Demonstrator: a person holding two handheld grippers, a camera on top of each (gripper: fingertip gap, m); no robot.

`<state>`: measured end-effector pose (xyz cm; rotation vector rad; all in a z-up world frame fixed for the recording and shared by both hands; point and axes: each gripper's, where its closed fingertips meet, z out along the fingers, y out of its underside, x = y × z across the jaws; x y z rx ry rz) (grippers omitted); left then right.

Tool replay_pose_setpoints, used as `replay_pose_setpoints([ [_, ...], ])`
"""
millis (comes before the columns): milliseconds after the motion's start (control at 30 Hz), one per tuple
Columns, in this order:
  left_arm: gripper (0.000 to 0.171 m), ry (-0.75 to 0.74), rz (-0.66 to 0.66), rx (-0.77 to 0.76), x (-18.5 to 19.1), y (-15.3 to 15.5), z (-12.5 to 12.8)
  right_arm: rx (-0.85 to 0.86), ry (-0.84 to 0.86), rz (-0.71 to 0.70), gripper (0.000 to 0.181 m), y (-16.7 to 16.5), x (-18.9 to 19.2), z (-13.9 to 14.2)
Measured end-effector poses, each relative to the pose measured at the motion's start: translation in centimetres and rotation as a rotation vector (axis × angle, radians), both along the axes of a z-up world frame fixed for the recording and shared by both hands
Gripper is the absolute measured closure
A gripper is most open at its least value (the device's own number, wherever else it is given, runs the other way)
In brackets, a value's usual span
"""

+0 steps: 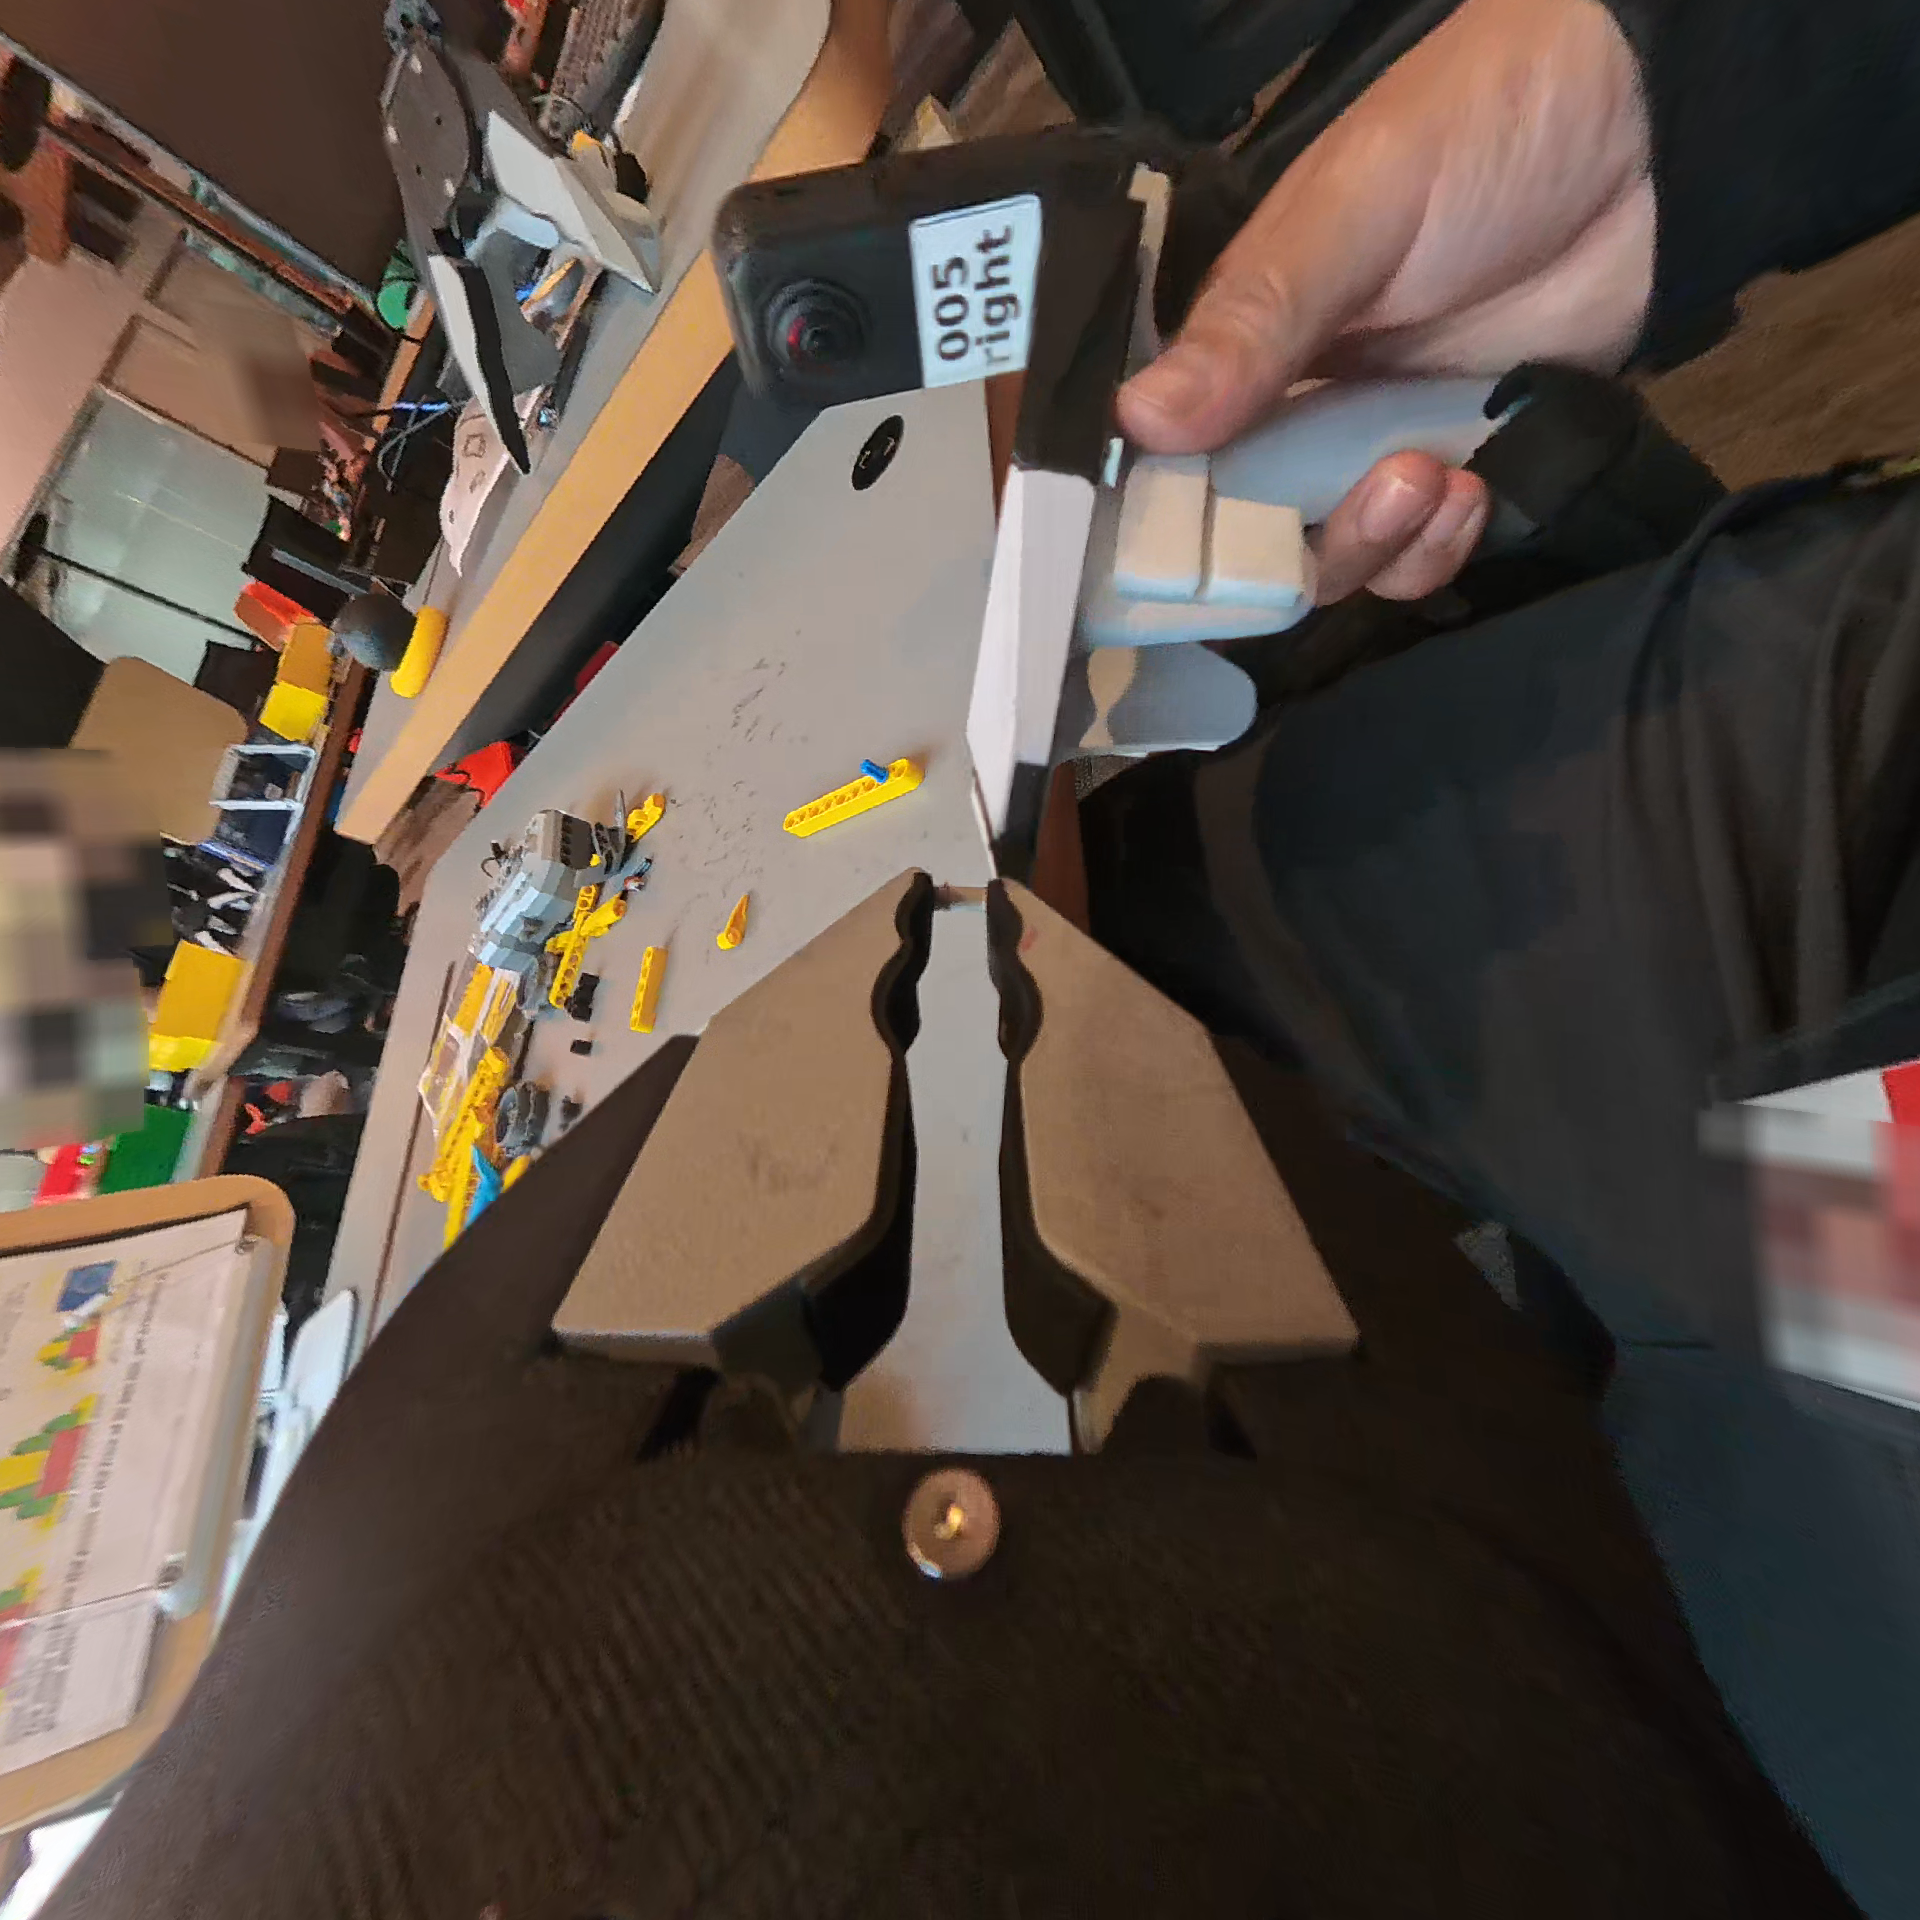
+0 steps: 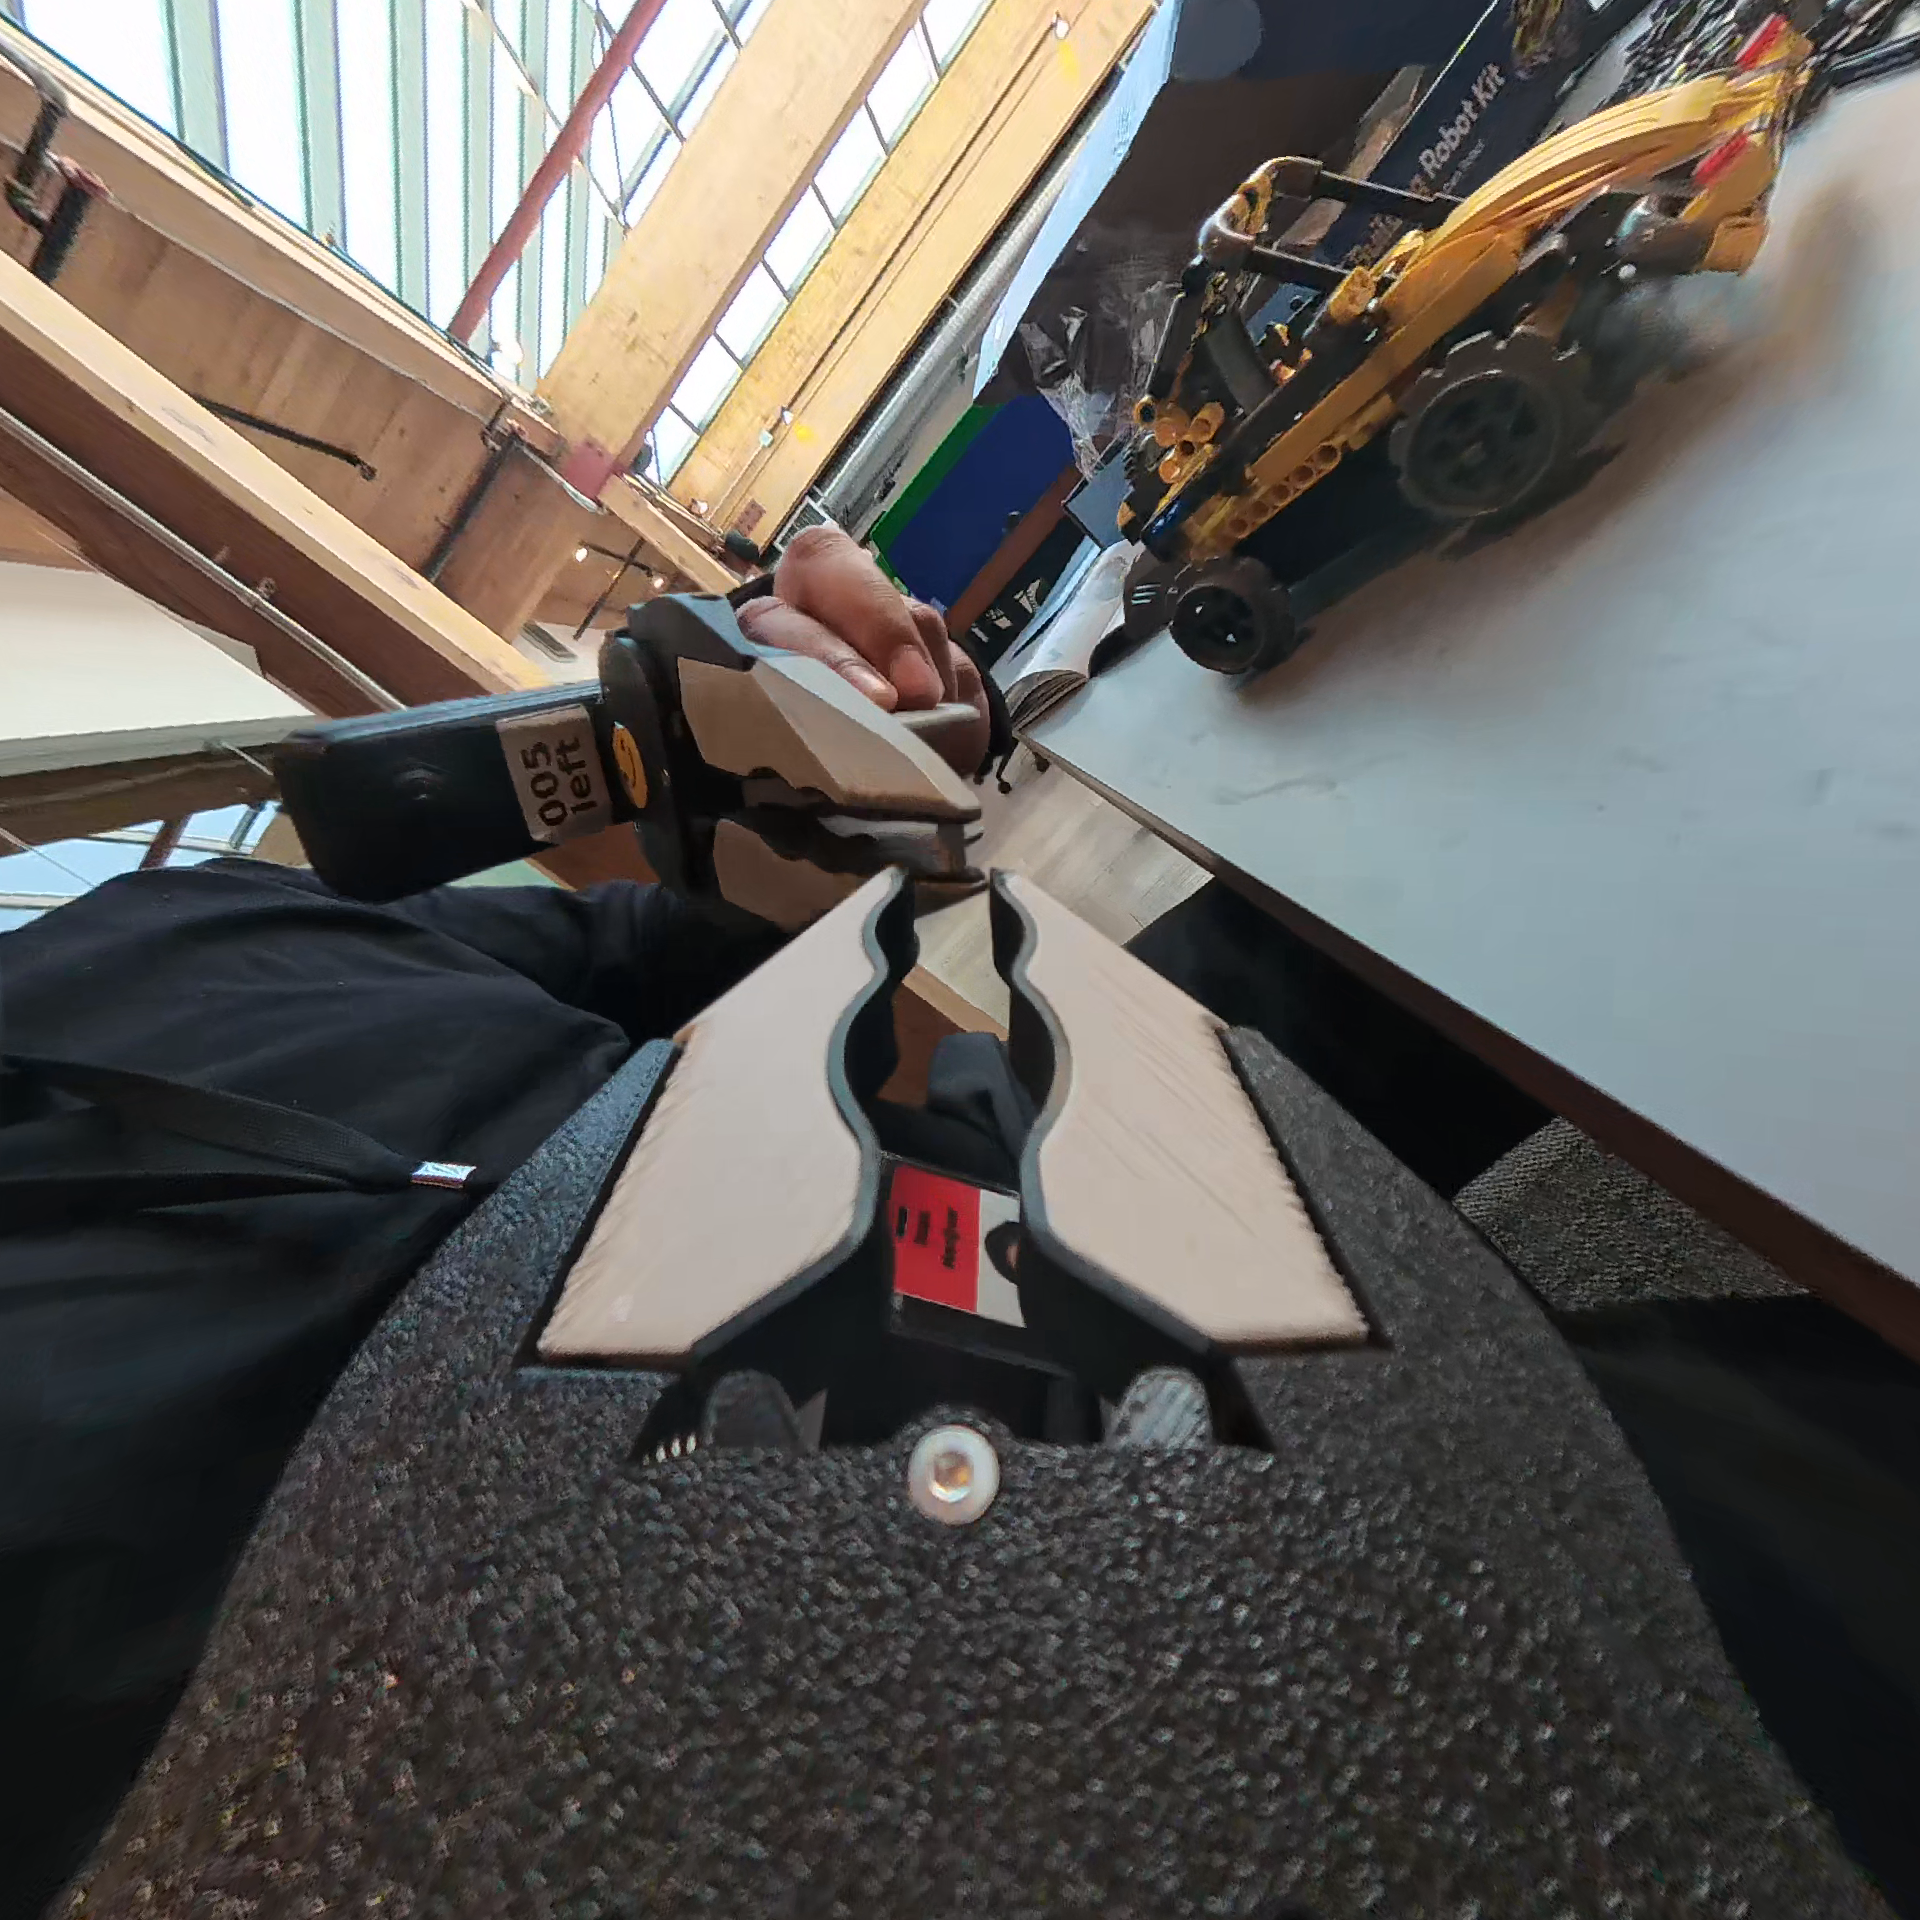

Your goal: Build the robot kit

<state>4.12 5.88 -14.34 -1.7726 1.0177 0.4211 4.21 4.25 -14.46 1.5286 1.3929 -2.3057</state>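
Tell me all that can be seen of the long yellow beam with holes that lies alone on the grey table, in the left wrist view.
The long yellow beam looks like glossy plastic, a thin straight strip with a row of round holes along it. A small blue pin stands in one hole near its far end. It lies flat on the grey table, apart from the other yellow pieces, ahead of the left gripper. Nothing grips it.

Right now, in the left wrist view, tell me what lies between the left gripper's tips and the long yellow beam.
Only bare grey tabletop lies between the left gripper and the long yellow beam.
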Motion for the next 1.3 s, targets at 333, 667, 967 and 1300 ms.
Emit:
replay_pose_setpoints([
  [333,0.165,0.133,-0.055,-0.087,0.7,-0.2,-1.5,0.024,-0.028,-0.014,0.176,-0.2,-0.3,-0.8],
  [667,0.152,-0.146,0.178,-0.065,-0.3,1.6,1.0,-0.299,0.063,-0.125,0.177,2.7,-0.2,1.6],
  [967,0.152,-0.369,0.201,0.009,0.6,1.3,2.1,-0.449,0.084,-0.043,0.177,1.7,0.1,2.6],
  [1300,0.165,-0.139,0.015,-0.083,1.2,0.0,0.7,-0.292,0.003,0.066,0.176,-0.2,0.4,1.5],
])
